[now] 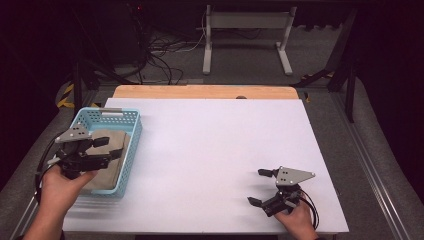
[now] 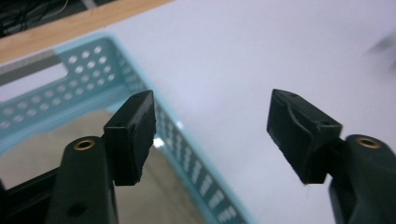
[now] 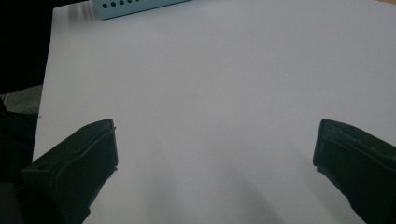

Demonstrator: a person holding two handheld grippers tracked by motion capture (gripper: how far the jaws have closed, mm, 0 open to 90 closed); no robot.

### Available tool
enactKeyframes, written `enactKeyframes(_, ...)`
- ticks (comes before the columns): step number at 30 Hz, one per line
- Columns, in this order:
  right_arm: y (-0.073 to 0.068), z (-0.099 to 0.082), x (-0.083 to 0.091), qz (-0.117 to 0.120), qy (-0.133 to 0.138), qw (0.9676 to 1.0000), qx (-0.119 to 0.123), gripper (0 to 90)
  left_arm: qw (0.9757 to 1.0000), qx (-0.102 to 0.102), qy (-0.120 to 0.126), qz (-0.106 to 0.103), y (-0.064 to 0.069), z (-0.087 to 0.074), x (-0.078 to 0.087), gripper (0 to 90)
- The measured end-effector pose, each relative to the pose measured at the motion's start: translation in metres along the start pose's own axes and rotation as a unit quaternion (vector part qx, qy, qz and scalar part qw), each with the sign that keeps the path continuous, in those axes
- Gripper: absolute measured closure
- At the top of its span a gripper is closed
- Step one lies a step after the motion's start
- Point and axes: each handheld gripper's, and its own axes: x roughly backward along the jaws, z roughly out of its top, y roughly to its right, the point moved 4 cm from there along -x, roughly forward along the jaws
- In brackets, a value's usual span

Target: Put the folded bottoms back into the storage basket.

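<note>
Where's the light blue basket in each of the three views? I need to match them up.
High view: the light blue basket sits at the table's left edge, under the left hand-held gripper.
Left gripper view: it runs from upper left to bottom centre, behind the left jaw.
Right gripper view: a strip of its perforated wall at the top edge.
Shared landmark: the white tabletop.
</note>
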Motion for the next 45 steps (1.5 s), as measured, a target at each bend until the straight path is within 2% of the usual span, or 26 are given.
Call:
enactKeyframes(3, 0.000, 0.000, 0.000, 0.000, 0.001, 1.0000, 0.000, 0.4, 0.9995, -0.006, 0.022, -0.022, 0.013, 0.005, -0.008, 23.2)
enactKeyframes(5, 0.000, 0.000, 0.000, 0.001, 0.001, 1.0000, 0.000, 0.4, 0.9991, -0.008, 0.029, -0.029, 0.019, 0.006, -0.013, 17.3)
enactKeyframes(8, 0.000, 0.000, 0.000, 0.001, 0.002, 1.0000, 0.001, 0.4, 0.9985, -0.014, 0.039, -0.037, 0.025, 0.007, -0.018, 13.5)
enactKeyframes(12, 0.000, 0.000, 0.000, 0.001, 0.002, 1.0000, 0.002, 0.4, 0.9956, -0.011, 0.062, -0.070, 0.042, 0.007, -0.032, 10.1)
enactKeyframes(14, 0.000, 0.000, 0.000, 0.001, 0.002, 1.0000, 0.002, 0.4, 0.9952, -0.011, 0.065, -0.072, 0.044, 0.007, -0.035, 8.7)
enactKeyframes(17, 0.000, 0.000, 0.000, 0.001, 0.002, 1.0000, 0.002, 0.4, 0.9924, -0.012, 0.084, -0.089, 0.053, 0.008, -0.045, 5.7)
enactKeyframes(18, 0.000, 0.000, 0.000, 0.001, 0.002, 1.0000, 0.002, 0.4, 0.9924, -0.012, 0.084, -0.089, 0.053, 0.008, -0.045, 5.4)
enactKeyframes(20, 0.000, 0.000, 0.000, 0.000, 0.002, 1.0000, 0.003, 0.4, 0.9893, -0.013, 0.099, -0.106, 0.058, 0.009, -0.050, 5.2)
enactKeyframes(21, 0.000, 0.000, 0.000, 0.000, 0.002, 1.0000, 0.003, 0.4, 0.9893, -0.013, 0.099, -0.106, 0.058, 0.009, -0.050, 5.0)
enactKeyframes(22, 0.000, 0.000, 0.001, 0.000, 0.003, 1.0000, 0.001, 0.4, 0.9868, -0.010, 0.109, -0.119, 0.061, 0.009, -0.054, 4.9)
enactKeyframes(24, 0.000, 0.001, 0.001, 0.000, 0.003, 1.0000, 0.001, 0.4, 0.9863, -0.013, 0.112, -0.121, 0.062, 0.009, -0.055, 4.9)
enactKeyframes(25, 0.000, 0.001, 0.001, 0.000, 0.003, 1.0000, 0.002, 0.4, 0.9838, -0.009, 0.120, -0.133, 0.065, 0.008, -0.058, 4.8)
enactKeyframes(26, 0.000, 0.001, 0.001, 0.000, 0.003, 1.0000, 0.002, 0.4, 0.9830, -0.011, 0.123, -0.136, 0.066, 0.008, -0.060, 4.7)
enactKeyframes(27, 0.000, 0.001, 0.001, 0.000, 0.003, 1.0000, 0.002, 0.4, 0.9818, -0.006, 0.125, -0.142, 0.068, 0.007, -0.062, 4.7)
enactKeyframes(29, 0.000, 0.001, 0.001, 0.000, 0.004, 1.0000, 0.002, 0.4, 0.9811, -0.007, 0.127, -0.146, 0.070, 0.007, -0.064, 4.7)
enactKeyframes(32, 0.000, 0.001, 0.001, 0.000, 0.003, 1.0000, 0.003, 0.4, 0.9780, -0.005, 0.134, -0.160, 0.072, 0.004, -0.069, 4.7)
enactKeyframes(35, 0.000, 0.001, 0.001, 0.001, 0.004, 1.0000, 0.002, 0.4, 0.9767, -0.007, 0.136, -0.166, 0.076, 0.001, -0.074, 4.8)
enactKeyframes(39, 0.000, 0.001, 0.001, 0.001, 0.004, 1.0000, 0.003, 0.4, 0.9759, -0.014, 0.135, -0.171, 0.079, -0.003, -0.080, 4.9)
enactKeyframes(40, 0.000, 0.001, 0.001, 0.001, 0.004, 1.0000, 0.003, 0.4, 0.9760, -0.030, 0.132, -0.170, 0.081, -0.006, -0.085, 5.0)
enactKeyframes(42, 0.000, 0.001, 0.001, 0.001, 0.004, 1.0000, 0.003, 0.4, 0.9762, -0.038, 0.130, -0.169, 0.083, -0.008, -0.088, 5.1)
enactKeyframes(45, 0.000, 0.001, 0.001, 0.001, 0.004, 1.0000, 0.003, 0.4, 0.9759, -0.035, 0.122, -0.177, 0.087, -0.011, -0.096, 5.1)
